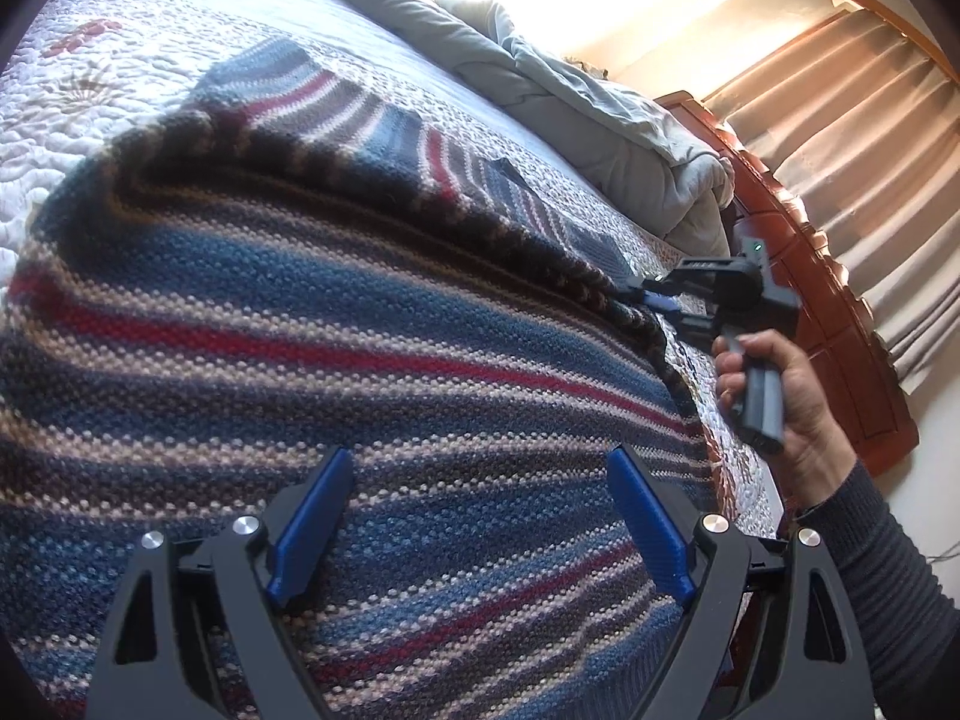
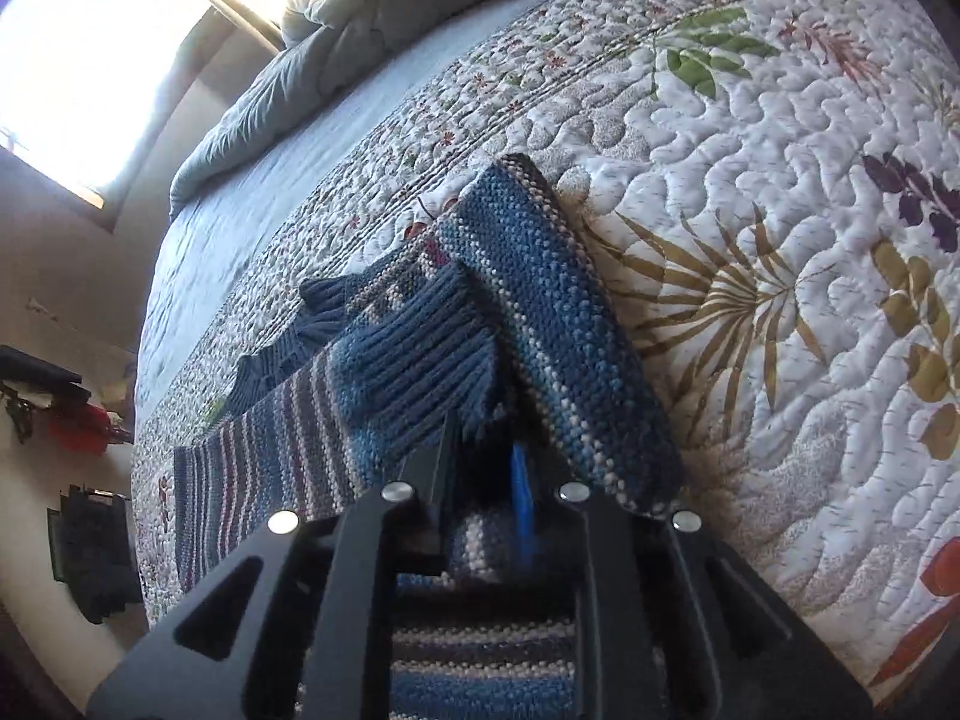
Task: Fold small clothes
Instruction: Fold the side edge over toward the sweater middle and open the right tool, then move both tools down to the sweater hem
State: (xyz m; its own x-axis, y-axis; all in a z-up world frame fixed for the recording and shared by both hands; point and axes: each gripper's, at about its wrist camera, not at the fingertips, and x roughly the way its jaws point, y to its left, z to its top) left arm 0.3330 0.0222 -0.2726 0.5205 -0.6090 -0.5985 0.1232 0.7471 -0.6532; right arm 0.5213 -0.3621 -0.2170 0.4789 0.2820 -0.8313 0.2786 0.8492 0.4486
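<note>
The striped knit sweater (image 1: 336,324) lies on the quilted floral bedspread (image 2: 750,192), its long axis running away from the right gripper (image 2: 480,480) towards the grey duvet (image 2: 288,90). That gripper pinches the chunky hem (ribbed cuffs ahead); the left gripper (image 1: 480,516) hovers wide open, holding nothing.

A bed with a floral quilt (image 2: 750,192) carries the striped knit sweater (image 1: 336,324) (blue, red, cream) and a rumpled grey duvet (image 1: 540,72).

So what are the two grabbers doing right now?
Left gripper: open, over the striped sweater.
Right gripper: shut on the sweater's edge.
</note>
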